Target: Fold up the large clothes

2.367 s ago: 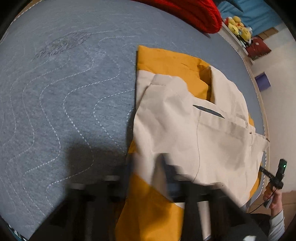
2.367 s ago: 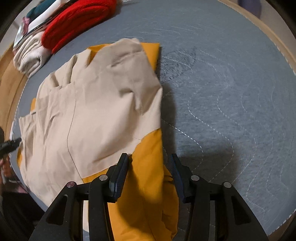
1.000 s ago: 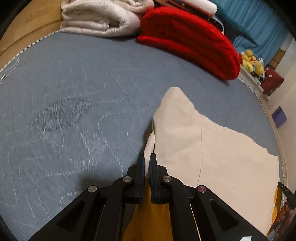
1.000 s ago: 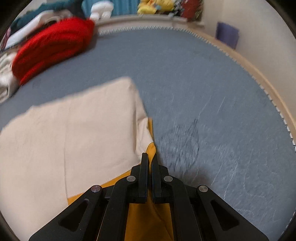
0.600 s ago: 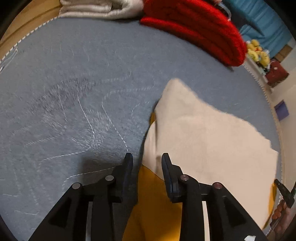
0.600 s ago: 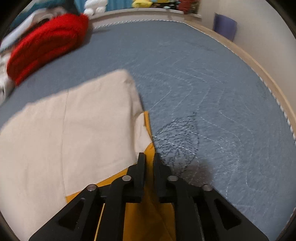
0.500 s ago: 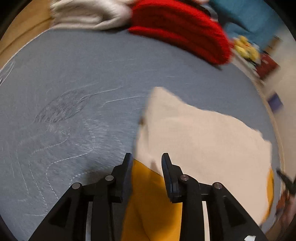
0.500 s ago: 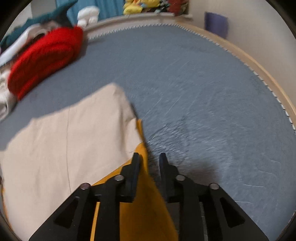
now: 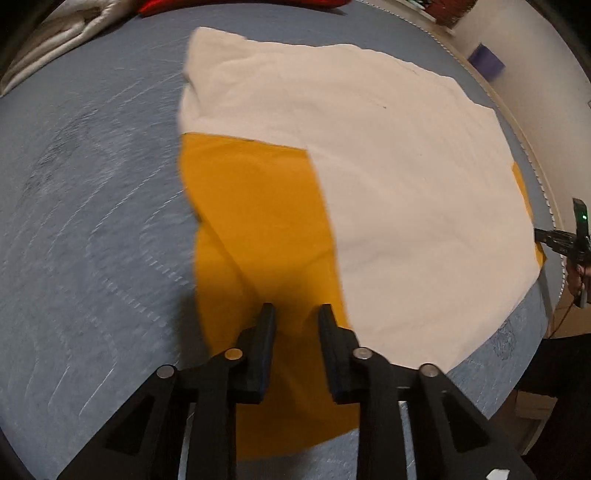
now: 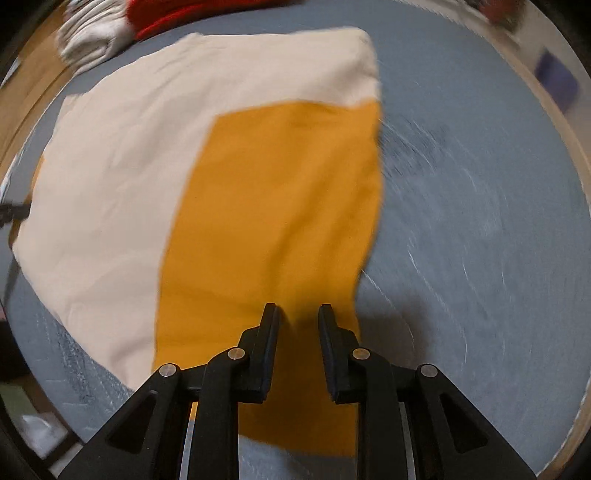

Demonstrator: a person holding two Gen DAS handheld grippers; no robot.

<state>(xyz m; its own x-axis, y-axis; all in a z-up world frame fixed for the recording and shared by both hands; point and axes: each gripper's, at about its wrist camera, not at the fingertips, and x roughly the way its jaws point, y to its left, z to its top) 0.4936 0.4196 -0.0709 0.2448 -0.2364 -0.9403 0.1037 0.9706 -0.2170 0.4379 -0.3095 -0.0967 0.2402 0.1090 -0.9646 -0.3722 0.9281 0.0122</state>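
A large cream and mustard-yellow garment (image 9: 388, 177) lies folded flat on the grey quilted bed (image 9: 81, 229). Its yellow panel (image 9: 258, 229) runs toward me under my left gripper (image 9: 295, 314), which is open and empty just above the cloth. In the right wrist view the same garment (image 10: 122, 155) shows its yellow panel (image 10: 280, 206) under my right gripper (image 10: 295, 314), also open and empty. The other gripper shows at the right edge of the left wrist view (image 9: 569, 240).
A red knit (image 10: 177, 18) and a white folded garment (image 10: 92, 33) lie at the bed's far edge. The wooden bed rim (image 10: 561, 122) curves along the right. A purple object (image 9: 485, 61) sits beyond the rim by the wall.
Both grippers, shut on the garment's edge a second ago, opened and let it go. They have pulled back and risen, so more of the flat garment shows.
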